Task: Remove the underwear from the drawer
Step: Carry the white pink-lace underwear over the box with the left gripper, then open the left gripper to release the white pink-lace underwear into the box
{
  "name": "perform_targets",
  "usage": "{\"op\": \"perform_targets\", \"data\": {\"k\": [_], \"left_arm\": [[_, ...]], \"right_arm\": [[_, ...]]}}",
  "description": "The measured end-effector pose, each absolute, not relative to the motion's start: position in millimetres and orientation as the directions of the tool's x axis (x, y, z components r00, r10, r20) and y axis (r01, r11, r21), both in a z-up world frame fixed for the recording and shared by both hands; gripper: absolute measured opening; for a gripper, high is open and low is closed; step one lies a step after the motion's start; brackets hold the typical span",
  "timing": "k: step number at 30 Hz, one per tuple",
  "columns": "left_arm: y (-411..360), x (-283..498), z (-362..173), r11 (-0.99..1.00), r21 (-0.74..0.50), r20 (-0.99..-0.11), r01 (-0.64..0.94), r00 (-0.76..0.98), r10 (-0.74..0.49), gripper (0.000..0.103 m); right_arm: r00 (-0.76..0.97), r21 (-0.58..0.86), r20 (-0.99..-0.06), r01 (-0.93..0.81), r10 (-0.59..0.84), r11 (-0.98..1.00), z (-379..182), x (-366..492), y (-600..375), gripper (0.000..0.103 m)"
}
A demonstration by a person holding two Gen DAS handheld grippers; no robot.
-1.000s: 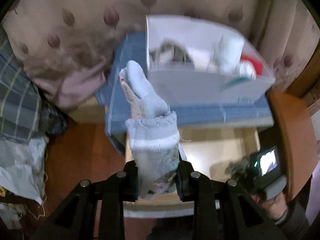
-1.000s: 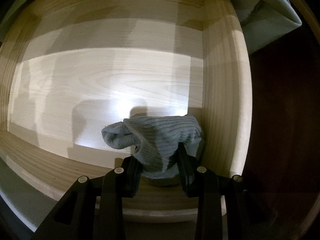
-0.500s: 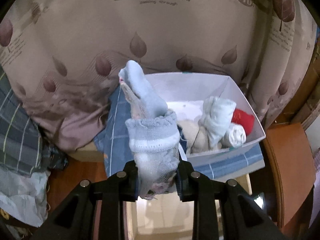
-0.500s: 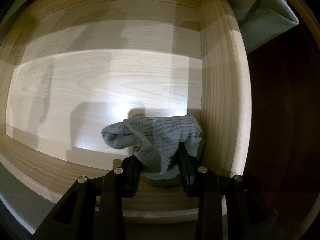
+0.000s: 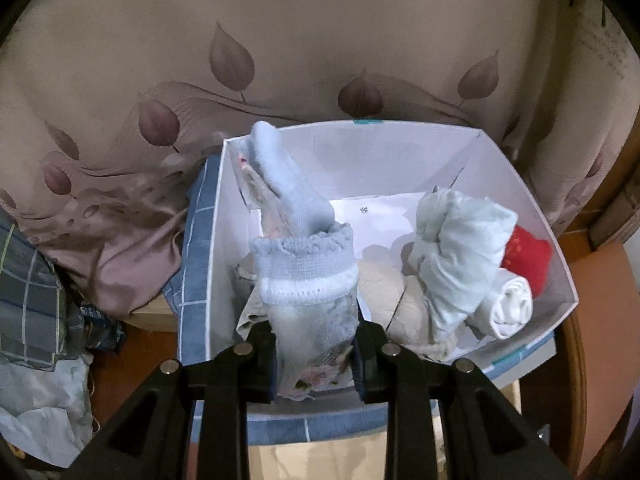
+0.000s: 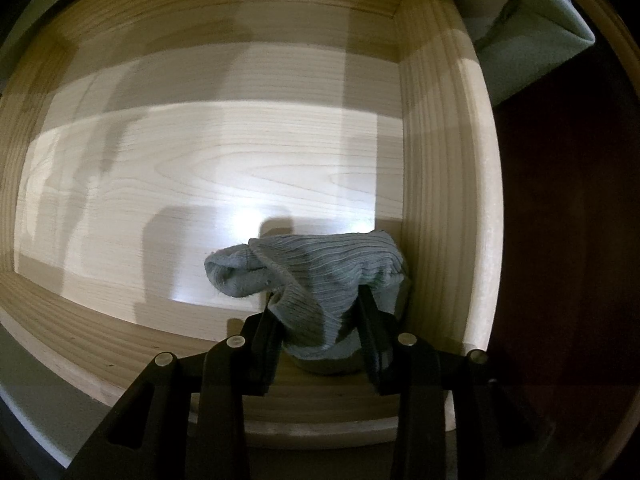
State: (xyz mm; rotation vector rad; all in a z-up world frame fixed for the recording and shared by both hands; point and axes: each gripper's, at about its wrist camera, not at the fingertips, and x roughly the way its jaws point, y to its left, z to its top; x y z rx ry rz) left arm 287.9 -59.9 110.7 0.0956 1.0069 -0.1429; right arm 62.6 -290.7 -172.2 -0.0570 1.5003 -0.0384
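Pale blue knit is filling the middle of my left view: my left gripper (image 5: 316, 354) is clamping a rolled bundle (image 5: 306, 280) between its fingers, a light-blue sock-like piece with a scalloped cuff wrapped over a thinner patterned cloth. I am holding it over a white box (image 5: 520, 184) that is sitting on a blue checked cloth (image 5: 196, 248). In the right half of the box a pale roll (image 5: 456, 248), a white roll (image 5: 512, 308), a red piece (image 5: 526, 258) and a cream piece (image 5: 384, 292) are lying packed against one another. Behind the box a beige curtain (image 5: 320, 40) with leaf prints is hanging across the upper frame.

In the right view my right gripper (image 6: 316, 330) is closing on a grey ribbed roll (image 6: 316, 272) in the lower right corner of the wooden drawer (image 6: 440, 160), close to its right wall. Both fingers are pressing into the fabric, though I cannot quite tell whether the roll is touching the drawer floor. At the upper right of that frame a grey-green cloth (image 6: 532, 32) is showing beyond the drawer's wall.
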Motion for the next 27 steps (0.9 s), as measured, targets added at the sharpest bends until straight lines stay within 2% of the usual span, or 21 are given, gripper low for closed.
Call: {"op": "perform_targets", "data": {"k": [8, 13, 20, 27], "left_arm": [[-57.3, 297.9, 100.4, 0.989, 0.013, -0.851, 0.146, 0.520, -0.066, 0.027], [-57.0, 296.4, 100.8, 0.990, 0.020, -0.857, 0.143, 0.513, -0.057, 0.032], [-60.2, 288.1, 109.7, 0.989, 0.017, -0.862, 0.147, 0.504, -0.060, 0.057], [-56.9, 270.6, 134.0, 0.985, 0.046, -0.838, 0.164, 0.543, -0.051, 0.058]], "right_arm": [[0.070, -0.063, -0.996, -0.014, -0.062, 0.998, -172.0, 62.5, -292.3, 0.035], [0.069, -0.066, -0.996, -0.019, -0.064, 0.998, -169.8, 62.2, -294.0, 0.035], [0.067, -0.069, -0.995, -0.021, -0.067, 0.997, -169.3, 62.2, -294.4, 0.035], [0.068, -0.071, -0.995, -0.020, -0.069, 0.997, -169.8, 59.8, -292.7, 0.035]]}}
